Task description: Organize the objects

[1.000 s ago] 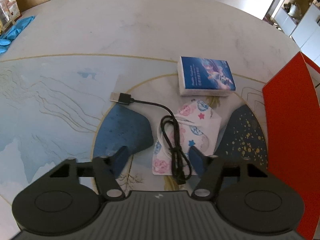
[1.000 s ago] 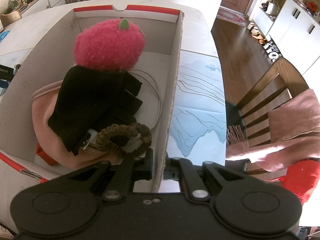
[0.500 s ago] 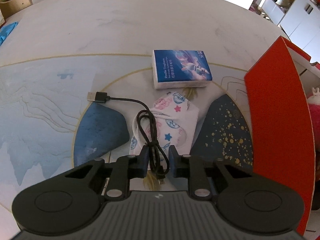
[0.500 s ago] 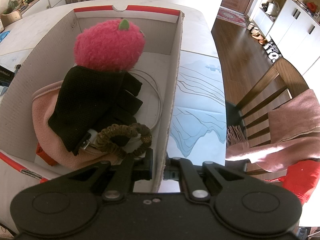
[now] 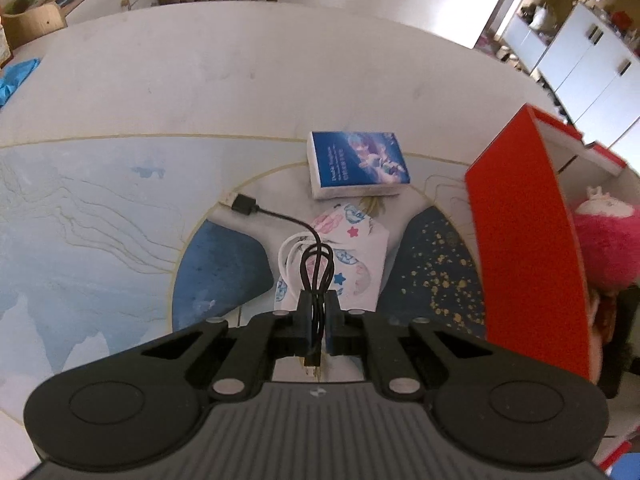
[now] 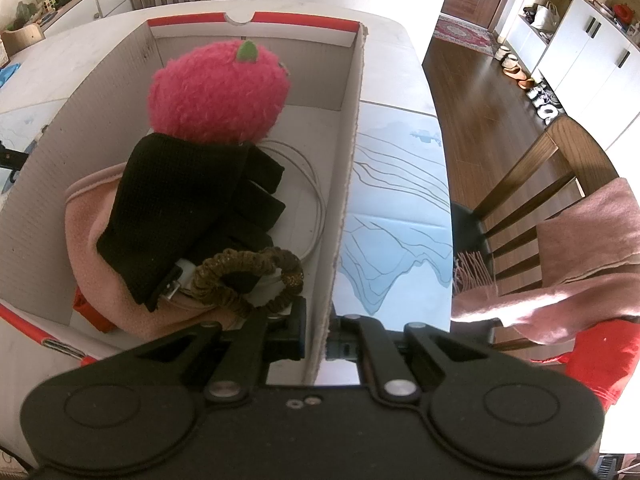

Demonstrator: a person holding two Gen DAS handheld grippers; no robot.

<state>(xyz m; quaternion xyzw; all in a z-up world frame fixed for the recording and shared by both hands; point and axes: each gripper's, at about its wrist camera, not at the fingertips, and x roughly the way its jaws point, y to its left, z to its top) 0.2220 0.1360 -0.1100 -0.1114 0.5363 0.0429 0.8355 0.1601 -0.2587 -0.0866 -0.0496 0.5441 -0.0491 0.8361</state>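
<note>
- Between left gripper (image 5: 318, 308) jaws: black USB cable (image 5: 316, 264), looped, pinched; jaws have just been closing onto it. Plug end trails to 10 o'clock on the table (image 5: 200, 72).
- Under the loop: printed face mask (image 5: 360, 256); blue tissue pack (image 5: 358, 162) just beyond at 12.
- At 3 o'clock: red box (image 5: 524, 248), pink plush inside.
- Right gripper (image 6: 316, 328) jaws narrow, clamped on box wall (image 6: 348, 184); black glove (image 6: 180, 208), brown scrunchie (image 6: 248, 268) inside at 10–11.
</note>
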